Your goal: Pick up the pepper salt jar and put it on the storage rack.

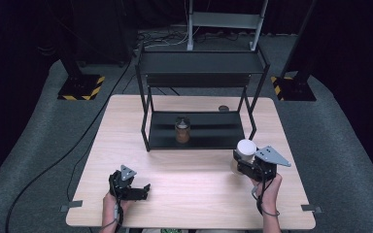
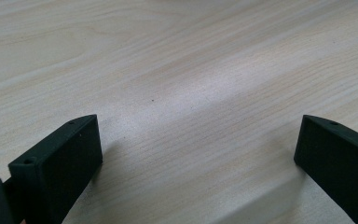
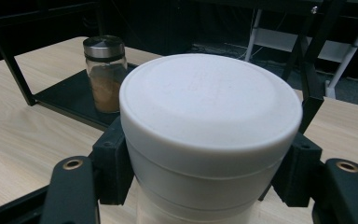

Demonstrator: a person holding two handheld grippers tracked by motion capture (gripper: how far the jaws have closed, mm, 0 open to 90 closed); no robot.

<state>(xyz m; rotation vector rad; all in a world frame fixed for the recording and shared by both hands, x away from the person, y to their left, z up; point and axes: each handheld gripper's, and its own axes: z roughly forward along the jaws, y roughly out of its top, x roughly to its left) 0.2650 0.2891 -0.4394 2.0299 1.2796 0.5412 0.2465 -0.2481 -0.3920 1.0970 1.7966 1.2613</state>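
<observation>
High view, from the left: left gripper (image 1: 144,187) rests low on the table (image 1: 194,184), jaws spread with nothing between them. Spice jar (image 1: 182,130) stands on the rack's (image 1: 199,131) bottom shelf. Right gripper (image 1: 240,158) pinches a white tub (image 1: 245,147) — upright, just before the rack's right front leg.

upright white lidded jar (image 3: 209,135) clamped above the table's right front.

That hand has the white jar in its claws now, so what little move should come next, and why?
Probably carry the white jar a little forward toward the black shelf. The right gripper is clamped on it just short of the shelf's lower tray, where a spice jar already stands with free room to its right. The left gripper rests open.
</observation>
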